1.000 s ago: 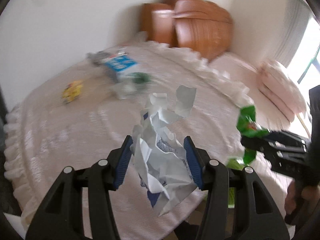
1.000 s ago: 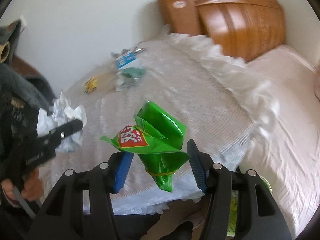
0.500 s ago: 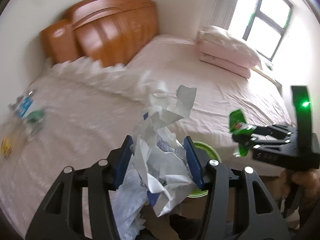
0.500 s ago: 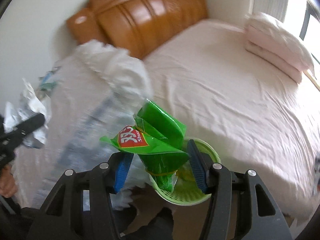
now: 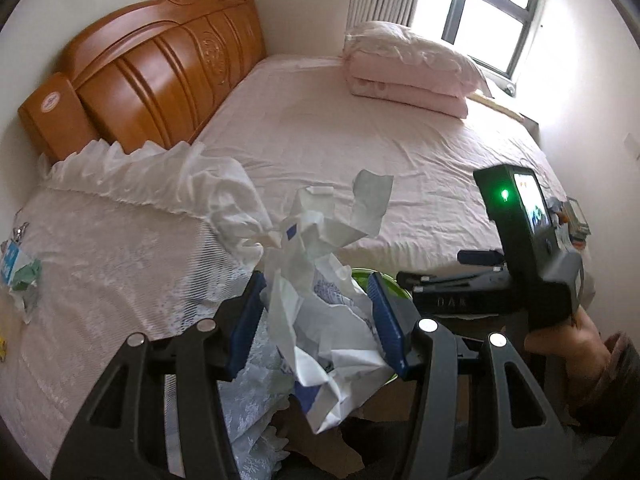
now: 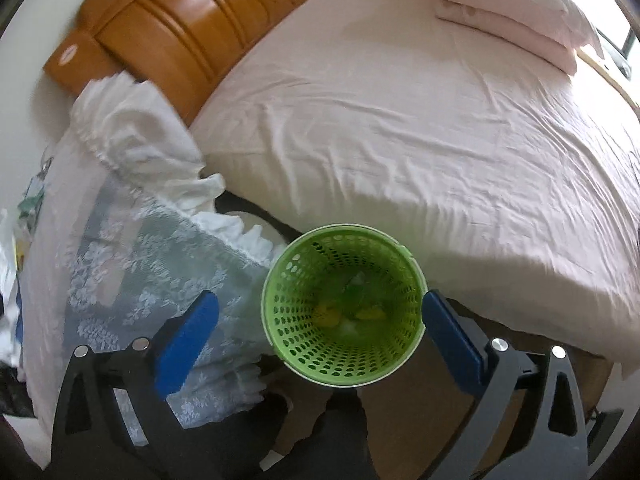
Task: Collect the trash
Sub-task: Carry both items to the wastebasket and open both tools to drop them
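Above the green basket, your right gripper hangs with its fingers spread wide; they have just been opening and nothing sits between them now. Some yellow and pale scraps lie at the bottom of the basket, which stands on the floor against the near edge of the bed. Your left gripper holds the crumpled paper, fingers narrow and pressed on it, just left of the basket. This looks like the drop-off step. Next, bring the paper over the basket's mouth and let go. More litter waits on the table, far left.
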The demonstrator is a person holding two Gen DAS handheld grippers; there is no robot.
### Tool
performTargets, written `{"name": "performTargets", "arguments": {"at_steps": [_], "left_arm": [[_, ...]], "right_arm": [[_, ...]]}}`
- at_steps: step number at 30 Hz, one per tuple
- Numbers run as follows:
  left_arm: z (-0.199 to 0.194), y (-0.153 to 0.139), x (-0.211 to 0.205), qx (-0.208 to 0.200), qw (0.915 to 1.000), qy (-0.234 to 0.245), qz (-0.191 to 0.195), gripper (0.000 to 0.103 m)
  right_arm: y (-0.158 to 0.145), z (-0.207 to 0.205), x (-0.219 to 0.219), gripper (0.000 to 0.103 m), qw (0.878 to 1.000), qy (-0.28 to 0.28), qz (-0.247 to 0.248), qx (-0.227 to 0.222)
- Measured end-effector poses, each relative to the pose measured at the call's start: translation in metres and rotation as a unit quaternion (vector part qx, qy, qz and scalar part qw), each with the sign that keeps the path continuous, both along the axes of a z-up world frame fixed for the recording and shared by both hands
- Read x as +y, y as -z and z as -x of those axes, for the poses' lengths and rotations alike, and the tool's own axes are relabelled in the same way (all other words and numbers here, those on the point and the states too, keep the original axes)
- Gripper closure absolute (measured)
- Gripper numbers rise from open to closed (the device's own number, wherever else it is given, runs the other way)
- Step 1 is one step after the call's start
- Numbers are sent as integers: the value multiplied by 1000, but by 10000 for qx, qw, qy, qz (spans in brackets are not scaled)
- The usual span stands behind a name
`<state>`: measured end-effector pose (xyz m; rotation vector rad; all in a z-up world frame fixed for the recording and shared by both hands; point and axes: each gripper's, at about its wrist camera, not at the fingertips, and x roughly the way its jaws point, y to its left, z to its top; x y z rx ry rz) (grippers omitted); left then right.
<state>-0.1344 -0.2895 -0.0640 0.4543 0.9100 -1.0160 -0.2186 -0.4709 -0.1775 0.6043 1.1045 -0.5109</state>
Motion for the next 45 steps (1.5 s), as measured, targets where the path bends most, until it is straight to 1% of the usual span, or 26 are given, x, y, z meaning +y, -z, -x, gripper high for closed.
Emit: {"name": "performTargets", "arguments": {"at_steps": [5,8,10,11,12,13,14,15,17,23,34,38,41,45], "left_arm": [[5,5,-18,24,9997,222,-83,51],[13,8,-33,24,9989,446,-134,50],[17,8,-43,16,9983,568,-153,43],[19,7,-47,-4,9979,626,-135,36],[21,5,-51,-55,9979,637,-109,24],[22,3,-53,-108,9979,642,-64,19],[25,0,-56,-159,9976,671,7,12],[26,-3,-57,-179,9975,686,43,8],[29,-9,-58,-201,9970,733,148,8],[30,-17,-55,-237,9970,694,234,8],[10,-23,-31,-164,9990,265,326,8],[2,-26,-19,-162,9991,52,385,8],[-10,-28,-5,-221,9986,-233,421,8],[-32,-34,28,-340,9952,-791,458,8]], "right_arm": [[-7,14,-18,2,9996,240,168,39],[-12,27,-32,2,9986,436,293,45],[-14,33,-40,2,9979,547,345,45],[-16,38,-45,2,9974,618,373,48],[-18,43,-49,2,9969,672,393,52],[-19,45,-52,2,9966,711,405,51],[-19,48,-55,2,9963,753,418,48],[-21,52,-59,2,9956,826,432,36],[-23,56,-61,2,9951,884,432,29],[-26,57,-64,2,9950,932,368,-44],[-31,32,-38,2,9969,662,401,-141],[-35,20,-27,2,9978,516,354,-210],[-42,8,-13,2,9985,310,361,-272],[-60,-20,16,2,9978,-180,384,-507]]}}
